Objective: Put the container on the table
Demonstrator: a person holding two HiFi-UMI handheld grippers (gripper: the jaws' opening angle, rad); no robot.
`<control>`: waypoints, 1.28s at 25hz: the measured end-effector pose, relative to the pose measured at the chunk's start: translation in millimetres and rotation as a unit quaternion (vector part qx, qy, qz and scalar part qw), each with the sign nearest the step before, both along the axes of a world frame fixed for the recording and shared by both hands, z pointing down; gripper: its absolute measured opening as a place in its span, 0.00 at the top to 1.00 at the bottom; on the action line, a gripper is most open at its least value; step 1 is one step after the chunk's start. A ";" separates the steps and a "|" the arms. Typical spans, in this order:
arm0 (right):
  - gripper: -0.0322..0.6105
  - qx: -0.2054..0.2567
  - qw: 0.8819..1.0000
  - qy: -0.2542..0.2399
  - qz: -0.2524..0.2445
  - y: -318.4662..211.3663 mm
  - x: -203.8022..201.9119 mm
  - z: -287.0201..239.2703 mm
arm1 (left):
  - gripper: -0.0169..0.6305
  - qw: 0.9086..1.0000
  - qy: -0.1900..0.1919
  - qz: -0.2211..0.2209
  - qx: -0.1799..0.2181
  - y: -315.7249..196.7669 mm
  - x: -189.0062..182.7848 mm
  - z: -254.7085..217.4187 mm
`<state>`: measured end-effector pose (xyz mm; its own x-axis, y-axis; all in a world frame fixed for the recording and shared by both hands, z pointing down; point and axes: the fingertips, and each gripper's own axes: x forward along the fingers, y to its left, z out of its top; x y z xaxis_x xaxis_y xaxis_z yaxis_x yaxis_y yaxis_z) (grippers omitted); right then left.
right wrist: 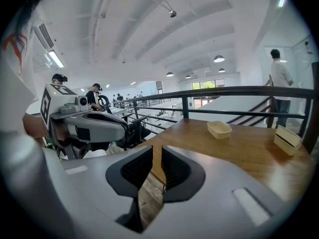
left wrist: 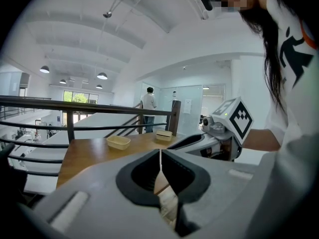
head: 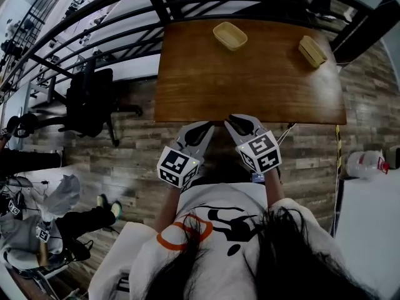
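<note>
Two shallow beige containers rest on the brown table (head: 206,80): one (head: 230,35) near the far middle, the other (head: 312,50) at the far right edge. Both show in the left gripper view (left wrist: 118,142) (left wrist: 163,135) and the right gripper view (right wrist: 219,129) (right wrist: 287,139). My left gripper (head: 209,125) and right gripper (head: 230,120) hover side by side just at the table's near edge, far from both containers. The left gripper (left wrist: 160,153) is shut with its tips touching and nothing held. On the right gripper (right wrist: 157,151) only a thin slit shows between the jaws, with nothing in it.
A black railing (head: 125,24) runs along the table's far and left sides. A black office chair (head: 90,102) stands left of the table on the plank floor. A white jug (head: 365,164) sits at the right. People stand at the lower left (head: 37,230).
</note>
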<state>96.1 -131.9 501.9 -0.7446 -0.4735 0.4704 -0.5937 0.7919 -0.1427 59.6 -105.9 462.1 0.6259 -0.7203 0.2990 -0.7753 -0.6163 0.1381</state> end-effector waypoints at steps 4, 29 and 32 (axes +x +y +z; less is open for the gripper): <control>0.83 0.002 1.000 0.002 0.007 13.6 -6.3 -5.7 | 0.97 1.000 0.005 0.008 0.002 15.5 -5.0 -2.2; 0.92 0.004 0.999 -0.011 0.030 181.6 -78.5 -10.7 | 0.97 0.999 0.040 0.015 0.020 171.0 -78.3 0.0; 0.92 0.010 1.000 -0.011 0.025 188.8 -79.9 -14.8 | 0.97 0.999 0.041 0.010 0.021 179.7 -80.3 -0.9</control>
